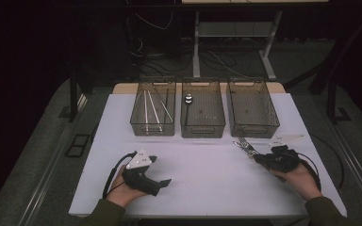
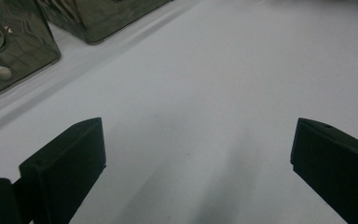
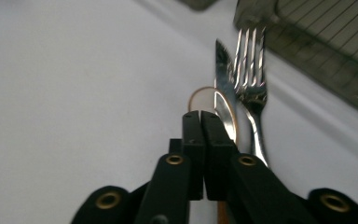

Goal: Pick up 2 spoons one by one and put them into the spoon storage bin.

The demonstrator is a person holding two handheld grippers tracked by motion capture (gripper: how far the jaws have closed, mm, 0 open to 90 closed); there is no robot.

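A silver fork (image 3: 251,88), a knife (image 3: 223,84) and a copper-rimmed spoon bowl (image 3: 204,97) lie side by side on the white table, just ahead of my right gripper (image 3: 200,116). Its jaws are shut, pad against pad, with nothing visible between them; the cutlery runs under and beside its right jaw. In the high view this cutlery (image 1: 245,147) sticks out from the right gripper (image 1: 258,157) toward the rightmost bin (image 1: 252,123). My left gripper (image 1: 159,170) rests at the front left, open and empty, its jaws (image 2: 198,140) wide over bare table.
Three clear bins stand in a row at the back. The left bin (image 1: 153,127) holds thin white sticks, the middle bin (image 1: 202,128) a spoon (image 1: 188,99). The white table (image 1: 202,174) drops off at its front edge near both hands.
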